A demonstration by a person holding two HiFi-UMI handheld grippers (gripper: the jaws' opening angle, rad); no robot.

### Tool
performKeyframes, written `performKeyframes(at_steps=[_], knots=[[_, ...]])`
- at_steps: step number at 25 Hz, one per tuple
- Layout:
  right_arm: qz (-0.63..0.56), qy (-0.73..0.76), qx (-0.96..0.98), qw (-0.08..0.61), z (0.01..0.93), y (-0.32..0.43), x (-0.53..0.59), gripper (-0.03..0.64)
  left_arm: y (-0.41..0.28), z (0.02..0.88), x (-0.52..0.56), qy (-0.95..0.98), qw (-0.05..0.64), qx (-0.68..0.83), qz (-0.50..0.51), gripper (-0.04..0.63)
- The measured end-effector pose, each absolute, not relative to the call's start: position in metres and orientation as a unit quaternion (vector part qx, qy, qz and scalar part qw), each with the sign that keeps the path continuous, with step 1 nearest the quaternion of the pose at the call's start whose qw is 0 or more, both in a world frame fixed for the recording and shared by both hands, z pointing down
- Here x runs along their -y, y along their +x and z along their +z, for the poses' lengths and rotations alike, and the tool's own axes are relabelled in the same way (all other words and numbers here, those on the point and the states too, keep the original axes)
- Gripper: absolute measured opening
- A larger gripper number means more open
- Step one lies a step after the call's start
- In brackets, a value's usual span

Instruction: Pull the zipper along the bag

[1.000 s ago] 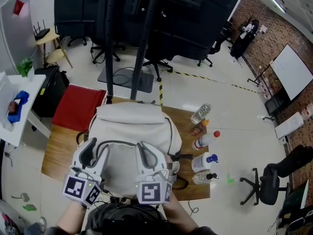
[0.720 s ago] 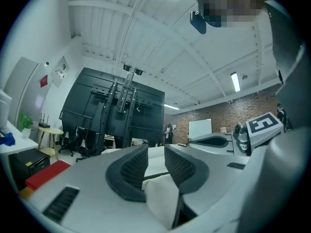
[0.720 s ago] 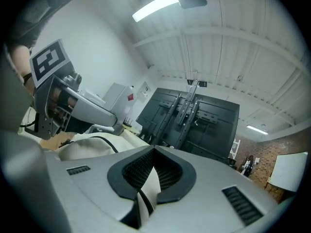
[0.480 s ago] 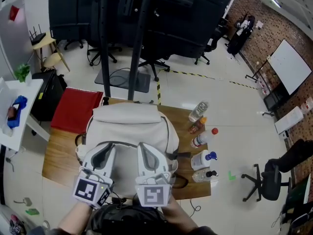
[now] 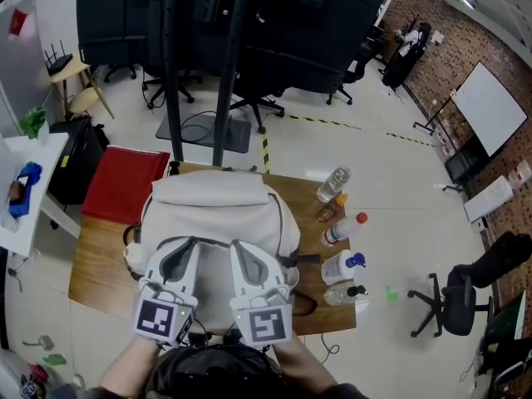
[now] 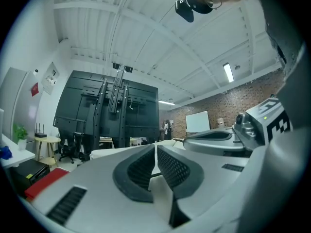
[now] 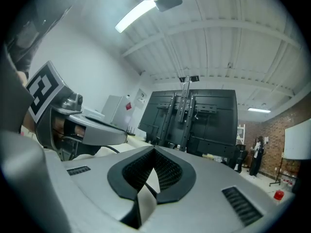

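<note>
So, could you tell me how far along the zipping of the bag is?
Done: the right gripper and left gripper sit at the white bag's near end. In hand: the right is shut, the left's jaws have just been closing; what they pinch is unclear. Left: the pull along the bag, which no view shows begun.

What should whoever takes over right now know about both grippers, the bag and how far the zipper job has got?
Left gripper: jaws have just been closing and are all but shut. Only a pale sliver shows between them; whether fabric is pinched is unclear.
Right gripper: shut. A thin dark strand runs between its jaws, possibly the zipper pull.
Bag: cream backpack lying on the wooden table, with both grippers side by side at its near end.
Done: grips apparently taken.
To do: pull the zipper along the bag. I cannot tell how far it has run.
</note>
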State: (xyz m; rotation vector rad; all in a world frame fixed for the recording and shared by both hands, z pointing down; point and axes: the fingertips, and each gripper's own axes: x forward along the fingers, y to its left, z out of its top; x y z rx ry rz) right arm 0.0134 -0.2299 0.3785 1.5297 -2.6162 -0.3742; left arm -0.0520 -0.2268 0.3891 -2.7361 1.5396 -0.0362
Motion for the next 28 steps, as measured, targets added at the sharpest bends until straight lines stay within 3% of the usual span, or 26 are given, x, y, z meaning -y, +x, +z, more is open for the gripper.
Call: performKeyframes(at_steps=[12,28], knots=[[-0.041,0.492,0.867,0.072,0.401,0.027,0.247,0.005,-0.05,0.39,0.246,-0.858,0.018,-0.513,-0.034,0.034],[-0.039,0.485,0.867,0.103,0.424,0.041,0.238,0.003,-0.045,0.41,0.236,-0.854,0.006,-0.517,-0.061,0.034]])
